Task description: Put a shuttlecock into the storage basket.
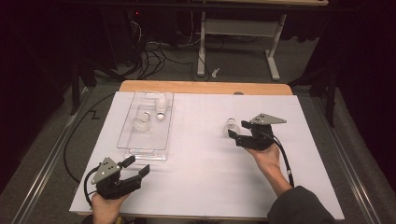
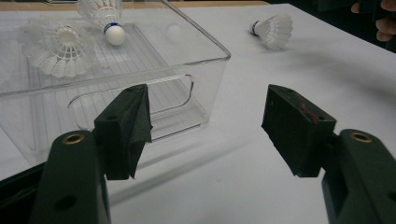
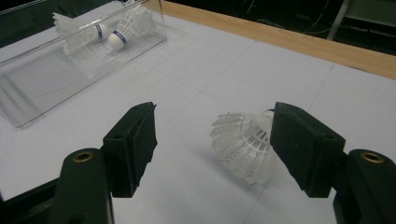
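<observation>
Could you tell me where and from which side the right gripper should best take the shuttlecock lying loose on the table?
The shuttlecock lies on its side, skirt toward the right gripper, cork end hidden behind one jaw. Probably best to close across the feather skirt from its two open flanks, gently, since the skirt looks thin and springy. The jaws stand open and already straddle it.

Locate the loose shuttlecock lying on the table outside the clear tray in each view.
High view: the loose shuttlecock lies right of centre, just ahead of the right gripper.
Left gripper view: upper right, beyond the tray's corner.
Right gripper view: low centre-right, between the open jaws, close to the right one.
Shared landmark: the clear tray holding two shuttlecocks.
</observation>
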Demonstrator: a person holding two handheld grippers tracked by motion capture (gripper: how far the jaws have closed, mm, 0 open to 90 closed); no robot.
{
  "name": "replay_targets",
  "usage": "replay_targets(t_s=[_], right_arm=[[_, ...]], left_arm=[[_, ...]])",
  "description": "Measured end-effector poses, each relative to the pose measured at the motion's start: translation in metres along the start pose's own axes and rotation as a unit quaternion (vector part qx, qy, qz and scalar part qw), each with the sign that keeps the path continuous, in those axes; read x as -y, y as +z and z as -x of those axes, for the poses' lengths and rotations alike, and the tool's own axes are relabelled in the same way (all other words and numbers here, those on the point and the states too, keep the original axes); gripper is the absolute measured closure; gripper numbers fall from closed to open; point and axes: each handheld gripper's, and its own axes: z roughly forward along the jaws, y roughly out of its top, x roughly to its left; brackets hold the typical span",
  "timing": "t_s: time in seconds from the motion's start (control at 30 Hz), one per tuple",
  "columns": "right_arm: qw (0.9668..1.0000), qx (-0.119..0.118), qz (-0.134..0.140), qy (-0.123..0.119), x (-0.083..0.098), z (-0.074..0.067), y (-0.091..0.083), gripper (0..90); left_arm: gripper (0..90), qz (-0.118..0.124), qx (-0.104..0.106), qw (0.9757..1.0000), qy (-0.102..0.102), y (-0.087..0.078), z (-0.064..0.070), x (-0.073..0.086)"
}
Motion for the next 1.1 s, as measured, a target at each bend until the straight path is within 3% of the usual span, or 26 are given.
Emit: replay_targets(t_s=[0.43, 0.57, 0.83, 1.1], right_arm=[[0.9998, 0.006, -0.019, -0.001, -0.012, 0.001, 0.013, 33.6], [0.9986, 0.018, -0.049, -0.010, -0.016, 0.002, 0.017, 34.8], [0.9917, 0.048, -0.112, -0.039, -0.023, 0.000, 0.026, 40.3], [0.9826, 0.081, -0.163, -0.033, -0.027, 0.005, 0.036, 43.3]], left_arm=[[33.3, 0.000, 0.002, 1.0000, 0.001, 0.000, 0.000, 0.000], [33.2, 0.000, 0.002, 1.0000, 0.002, 0.000, 0.000, 0.000], [33.1, 0.001, 0.004, 1.0000, 0.002, 0.000, 0.000, 0.000], [33.0, 0.000, 0.005, 1.0000, 0.003, 0.000, 0.000, 0.000]])
